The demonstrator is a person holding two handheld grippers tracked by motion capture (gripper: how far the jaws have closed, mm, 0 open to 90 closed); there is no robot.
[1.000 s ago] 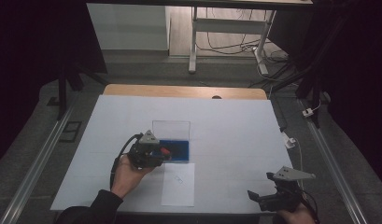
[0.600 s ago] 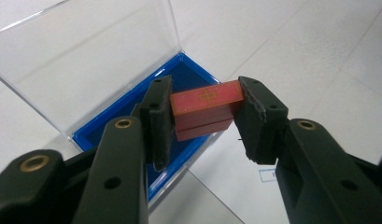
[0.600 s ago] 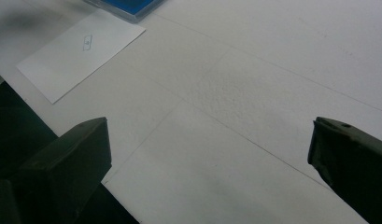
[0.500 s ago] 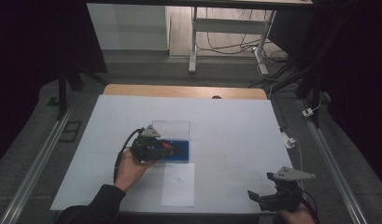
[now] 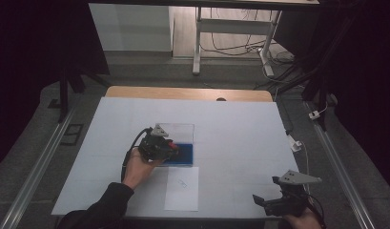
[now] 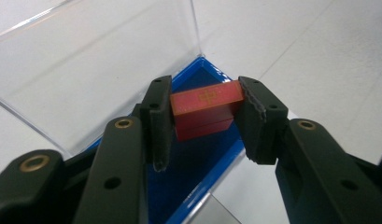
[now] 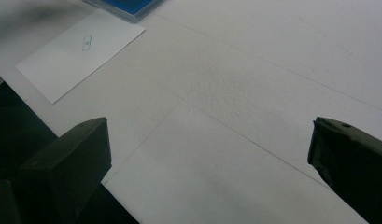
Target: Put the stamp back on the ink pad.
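One white sheet covers most of my table (image 5: 240,138), leaving a strip of bare wood at the far edge. Beyond that edge the room is dim: grey floor, a white stand with loose cables, dark surroundings left and right. Metal rails run along both long sides of the table.

The right half of the sheet lies bare, from the far edge down to my right gripper (image 5: 278,204), which sits at the near right corner. The left margin of the sheet is likewise bare.

Near the centre, slightly left, stands the blue tray (image 6: 198,182) with its clear lid (image 6: 86,70) raised behind it; the lid's upright wall closes off the far side of the tray. Just in front of the tray, toward me, a small white card (image 5: 182,188) lies flat, touching or just short of the tray's near edge; I cannot tell which.

My left gripper (image 6: 205,109) is over the tray, its jaws clamped on the two ends of the red block (image 6: 206,108), which hangs above the blue floor, tilted slightly.

My right gripper's jaws stand wide apart over plain sheet, holding nothing.
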